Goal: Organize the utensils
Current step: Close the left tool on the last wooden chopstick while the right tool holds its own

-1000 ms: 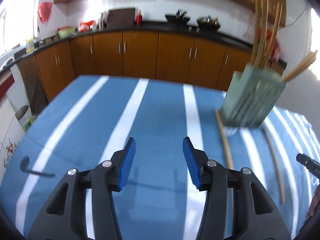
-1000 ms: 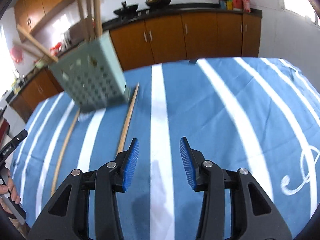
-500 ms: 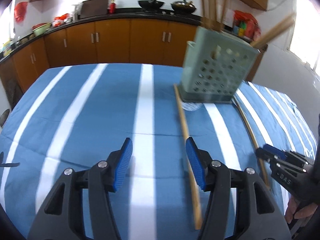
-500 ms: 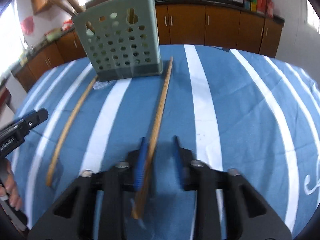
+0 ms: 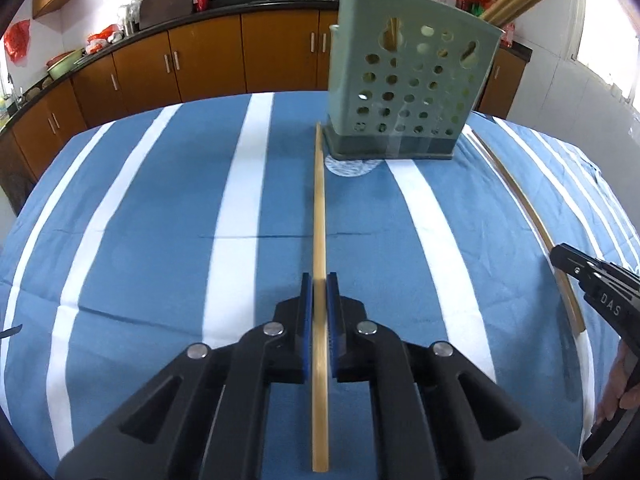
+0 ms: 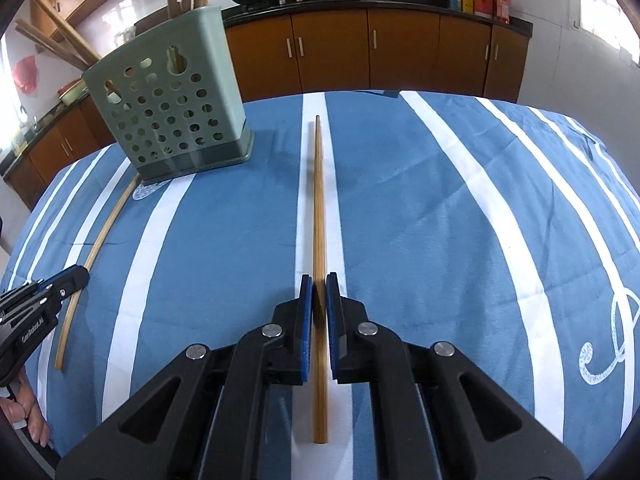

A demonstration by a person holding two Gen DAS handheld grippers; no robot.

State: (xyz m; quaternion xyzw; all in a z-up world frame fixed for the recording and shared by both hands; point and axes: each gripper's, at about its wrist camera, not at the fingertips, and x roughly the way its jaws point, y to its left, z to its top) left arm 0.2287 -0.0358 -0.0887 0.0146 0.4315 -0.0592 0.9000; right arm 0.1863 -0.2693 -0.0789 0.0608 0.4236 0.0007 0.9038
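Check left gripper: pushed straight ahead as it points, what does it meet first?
Likely the green utensil holder: the left gripper is shut on a chopstick whose tip ends beside the holder's left base corner. It might graze that corner or slip just past; depth is unclear.

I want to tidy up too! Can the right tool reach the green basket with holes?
Probably yes. The green perforated plastic basket stands ahead to its left, with only blue striped cloth between. The right tool grips a long wooden chopstick.
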